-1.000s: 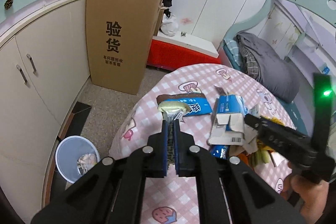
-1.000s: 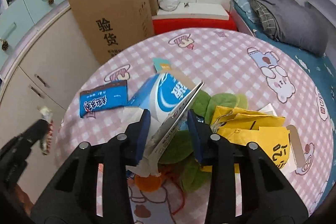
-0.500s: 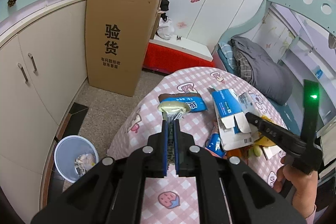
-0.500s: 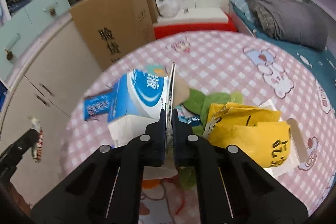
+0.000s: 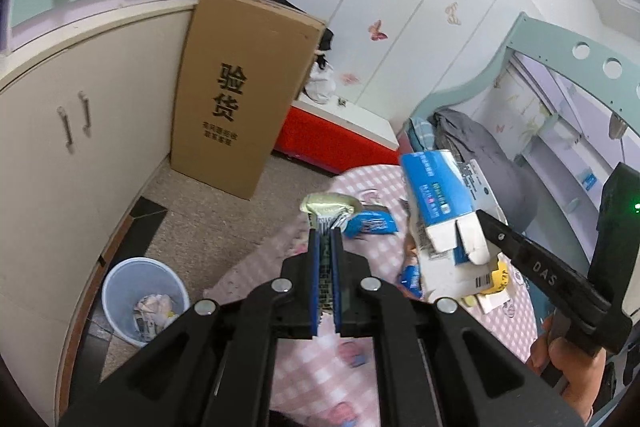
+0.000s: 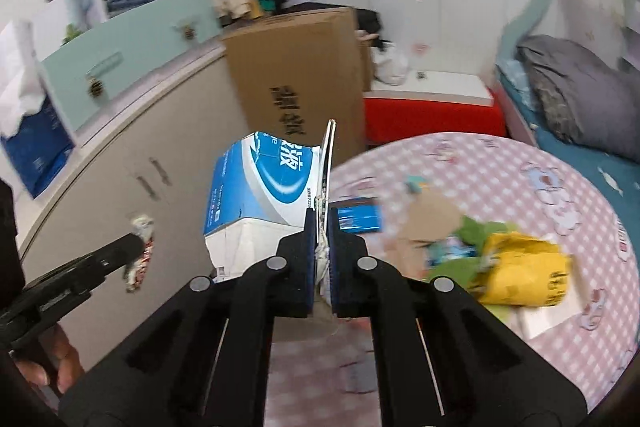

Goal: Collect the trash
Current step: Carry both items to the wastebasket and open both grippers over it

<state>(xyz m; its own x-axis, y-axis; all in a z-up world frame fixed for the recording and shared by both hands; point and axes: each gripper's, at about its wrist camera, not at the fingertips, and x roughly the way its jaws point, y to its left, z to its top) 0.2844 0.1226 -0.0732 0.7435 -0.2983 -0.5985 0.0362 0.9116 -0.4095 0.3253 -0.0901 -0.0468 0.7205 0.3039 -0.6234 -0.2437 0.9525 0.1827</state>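
In the left wrist view, my left tool (image 5: 325, 239) is at the lower centre of the frame, and its two blue pads are pressed tight on a crumpled wrapper (image 5: 330, 209). The wrapper is pale green on top with a silver, printed part below, and it stands out above the tips. At the right of the same frame my right tool (image 5: 486, 223) pinches a flattened blue and white carton (image 5: 444, 203), which is held up in the air over the bench (image 5: 320, 363). The carton has open white flaps and a barcode on its lower edge. In the right wrist view the carton (image 6: 260, 195) shows a big white curve on blue, and a thin panel of it stands upright between the closed pads.

On the pink checked bench lie a blue snack packet (image 5: 370, 225) and, in the right wrist view, a yellow bag (image 6: 520, 269) and green leaves (image 6: 476, 231). At the lower left of the left wrist frame, a pale blue bin (image 5: 145, 301) stands on the floor with paper scraps inside. Behind it stands a tall cardboard box (image 5: 240, 91).
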